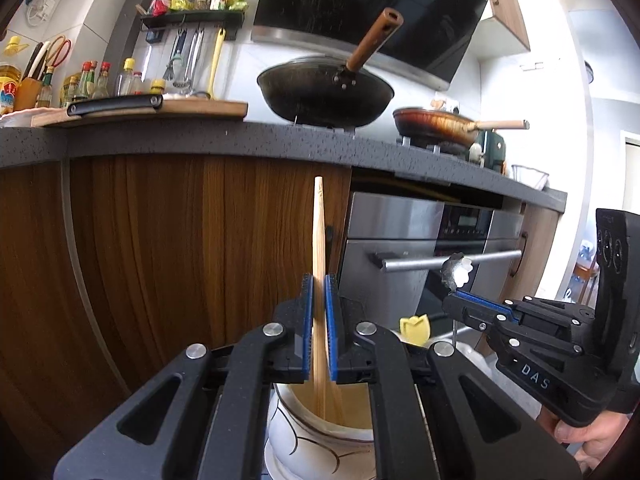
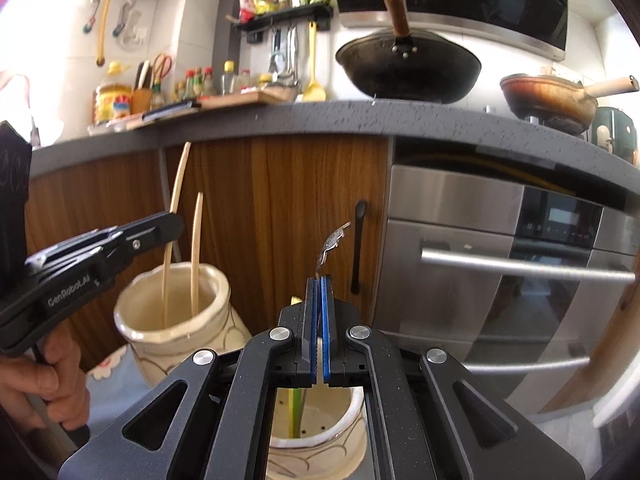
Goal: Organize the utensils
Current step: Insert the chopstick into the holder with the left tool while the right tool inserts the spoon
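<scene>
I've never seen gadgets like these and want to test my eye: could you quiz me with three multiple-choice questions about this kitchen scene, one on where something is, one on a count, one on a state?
1. Where does the black wok sit?
A. on the stove
B. in the oven
C. on the floor

2. How many chopsticks stand in the cream jar beside the right claw?
A. none
B. two
C. five

3. What is the left claw doing?
A. hanging open
B. shut on a chopstick
C. gripping a knife

Answers: 1 A, it rests on the burner above the counter edge. 2 B, two pale sticks rise from it. 3 B, its blue pads pinch the stick.
</scene>
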